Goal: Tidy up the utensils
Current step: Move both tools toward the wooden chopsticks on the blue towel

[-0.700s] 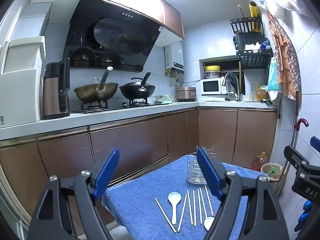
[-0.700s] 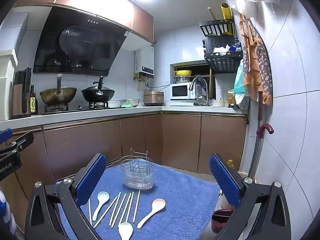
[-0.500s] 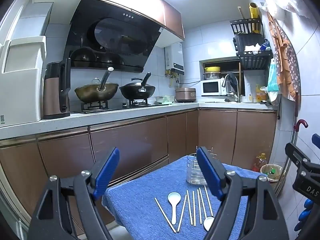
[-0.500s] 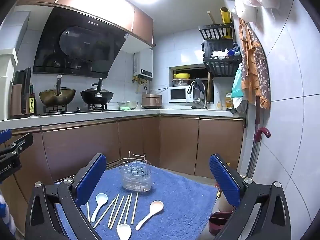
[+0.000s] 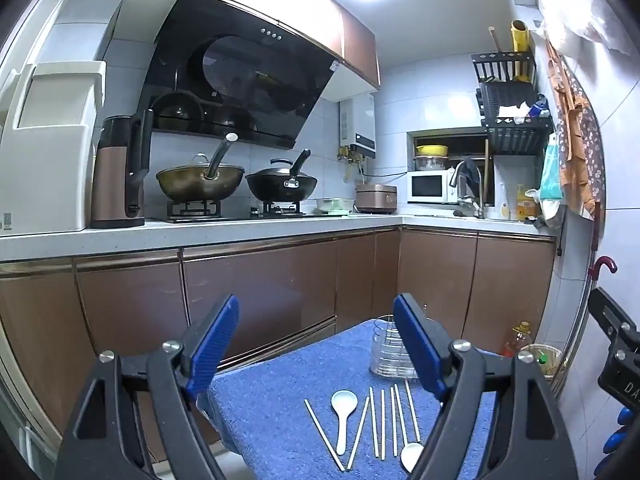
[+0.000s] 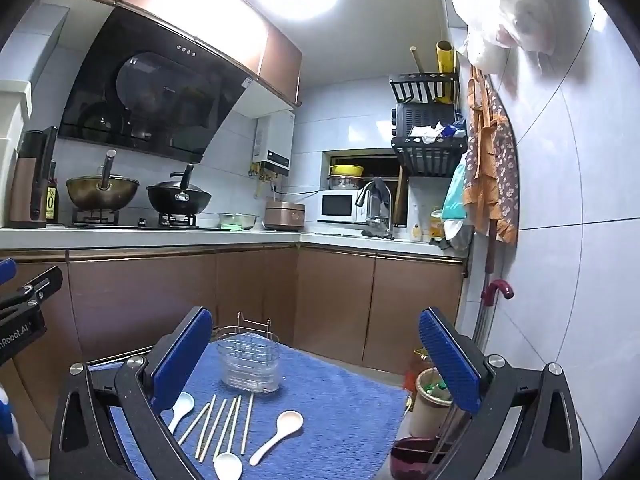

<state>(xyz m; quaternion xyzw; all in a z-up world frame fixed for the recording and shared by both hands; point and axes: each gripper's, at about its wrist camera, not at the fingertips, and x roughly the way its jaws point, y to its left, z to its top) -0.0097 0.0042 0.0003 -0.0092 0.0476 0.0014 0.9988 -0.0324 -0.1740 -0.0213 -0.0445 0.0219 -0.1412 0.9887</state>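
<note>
Here, both grippers hover level above a small table covered by a blue towel (image 6: 344,412), in a kitchen. The left gripper (image 5: 316,344) stands wide, nothing between its blue pads (image 5: 214,342). The right gripper (image 6: 316,354) likewise stands wide and empty, its pads (image 6: 448,364) well apart.

On the towel lie the utensils. In the right wrist view, three white spoons show: one (image 6: 181,408) at the left, partly behind the left pad; one (image 6: 278,432) at the right, lying apart at a slant; one (image 6: 228,470) at the near edge, cut by the frame. Between the left and right spoons lie the chopsticks (image 6: 226,424), pale sticks side by side, roughly parallel, pointing toward the holder (image 6: 250,362). The holder, a clear tub with a wire frame, stands upright on the far part of the towel, just beyond the chopstick tips; nothing can be seen inside it.

In the left wrist view, the holder (image 5: 386,354) is partly hidden by the right pad. One chopstick (image 5: 323,434) lies slanted to the left of a spoon (image 5: 343,412); the rest lie to that spoon's right.

Behind the table run brown cabinets (image 6: 256,292) under a white counter (image 6: 160,236). On the stove stand two woks (image 6: 178,198). A microwave (image 6: 338,206) sits in the far corner. Beside the table, at the right, stands a bin (image 6: 430,404).
</note>
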